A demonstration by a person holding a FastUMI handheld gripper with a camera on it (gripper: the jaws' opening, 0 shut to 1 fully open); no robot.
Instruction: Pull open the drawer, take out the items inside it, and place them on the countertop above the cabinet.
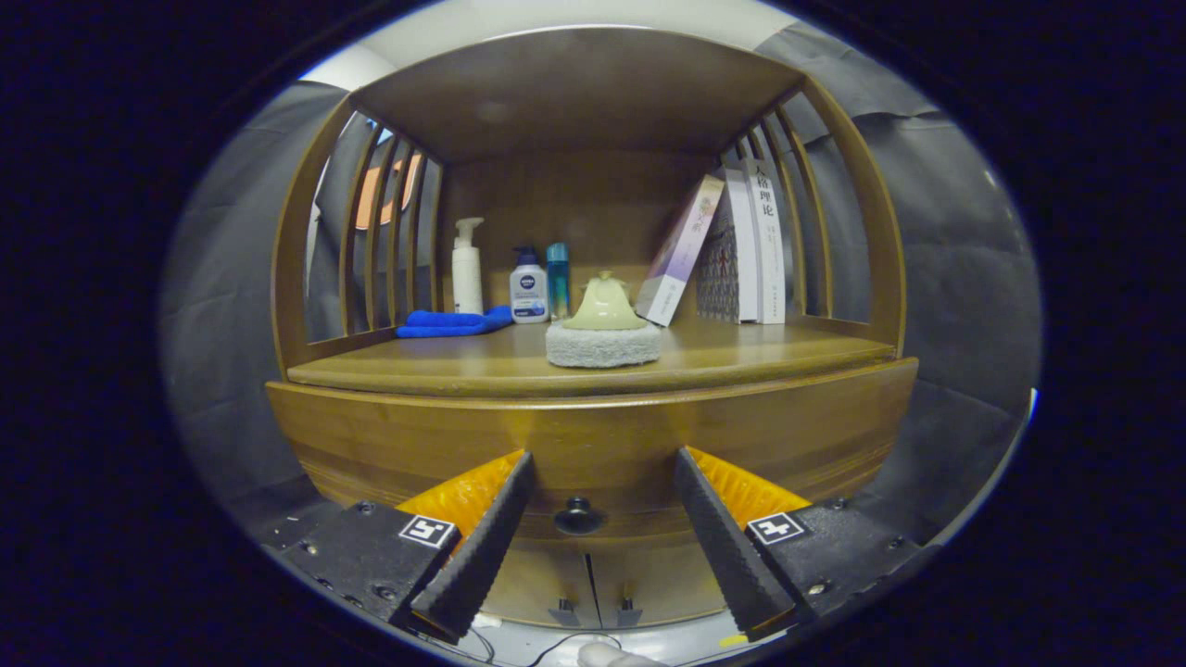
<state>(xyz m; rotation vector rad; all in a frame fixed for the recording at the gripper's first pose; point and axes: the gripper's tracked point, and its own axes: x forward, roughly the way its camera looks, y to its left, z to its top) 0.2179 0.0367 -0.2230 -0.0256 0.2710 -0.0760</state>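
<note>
Jaws: wide apart, holding nothing; the gripper (602, 463) points at the cabinet front.
Fingers: the left finger (482, 542) and the right finger (718, 542) stand either side of the knob, touching neither it nor the wood.
Knob: a dark round knob (578, 515) sits in the gap between the fingers, low on the drawer front.
Drawer: the drawer (593, 435) is closed, its curved wooden front flush under the countertop; what lies inside is hidden.
Doors: below the drawer, two doors (593, 579) meet at a thin vertical seam, with small fittings at their foot.
Countertop: the countertop (741, 357) runs just above the drawer, under a wooden canopy with slatted sides.
Sponge: a grey round sponge (603, 345) rests near the front edge, a pale domed piece (604, 306) on top of it.
Bottles: a white pump bottle (467, 269), a white bottle with a dark cap (528, 292) and a teal bottle (558, 278) stand in a row at the back left.
Cloth: a blue cloth (449, 323) lies folded just beside the pump bottle.
Books: at the back right, books (750, 250) stand upright, one book (679, 252) leaning against them.
Cable: a dark cable (556, 644) lies on the floor below the doors.
</note>
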